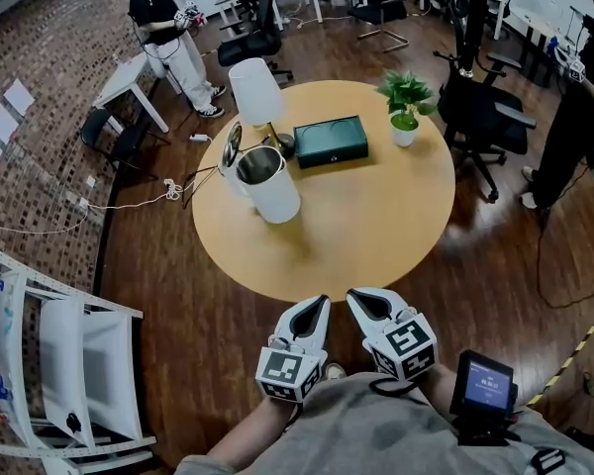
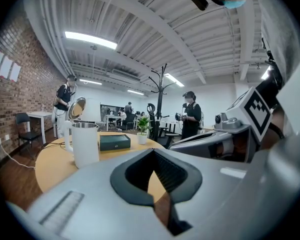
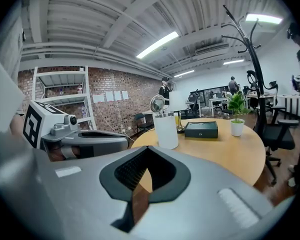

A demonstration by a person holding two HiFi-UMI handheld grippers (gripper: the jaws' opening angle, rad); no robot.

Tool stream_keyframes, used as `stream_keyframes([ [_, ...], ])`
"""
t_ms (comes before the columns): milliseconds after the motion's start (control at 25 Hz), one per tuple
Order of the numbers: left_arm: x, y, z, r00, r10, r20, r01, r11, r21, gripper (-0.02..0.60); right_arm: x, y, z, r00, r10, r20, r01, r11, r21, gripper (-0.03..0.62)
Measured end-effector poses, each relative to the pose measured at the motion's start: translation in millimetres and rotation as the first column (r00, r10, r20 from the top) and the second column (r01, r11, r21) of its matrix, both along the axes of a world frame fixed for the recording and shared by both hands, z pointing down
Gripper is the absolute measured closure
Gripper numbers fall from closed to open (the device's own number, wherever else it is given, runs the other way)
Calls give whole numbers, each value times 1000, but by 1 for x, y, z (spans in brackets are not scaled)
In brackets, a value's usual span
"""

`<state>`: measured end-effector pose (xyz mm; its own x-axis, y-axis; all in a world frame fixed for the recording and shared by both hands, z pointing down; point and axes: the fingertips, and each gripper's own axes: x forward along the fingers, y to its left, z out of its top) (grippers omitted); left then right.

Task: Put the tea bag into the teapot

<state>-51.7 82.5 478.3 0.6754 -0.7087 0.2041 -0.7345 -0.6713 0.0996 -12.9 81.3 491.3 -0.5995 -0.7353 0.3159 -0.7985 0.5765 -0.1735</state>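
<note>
A white teapot [image 1: 267,183] stands upright on the left part of the round wooden table [image 1: 376,226], its lid tipped open. It also shows in the left gripper view [image 2: 85,144] and the right gripper view [image 3: 166,130]. No tea bag is visible in any view. Both grippers are held side by side off the table's near edge, close to the person's body. My left gripper [image 1: 320,303] [image 2: 153,154] is shut and empty. Beside it, my right gripper [image 1: 354,296] [image 3: 147,153] is shut too, with nothing between its jaws.
Behind the teapot are a white lamp [image 1: 255,92] and a dark green box [image 1: 330,141]; a small potted plant [image 1: 404,107] stands at the far right. Office chairs [image 1: 480,117] ring the table. A white rack [image 1: 69,364] stands left; a person [image 1: 168,28] stands at the back.
</note>
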Motion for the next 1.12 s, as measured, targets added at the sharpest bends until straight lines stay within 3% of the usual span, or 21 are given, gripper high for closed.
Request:
stream_keyframes([
  [1120, -1, -8, 9, 1000, -10, 1, 10, 1000, -18, 581, -3, -10, 2, 1000, -24, 7, 24, 1000, 9, 590],
])
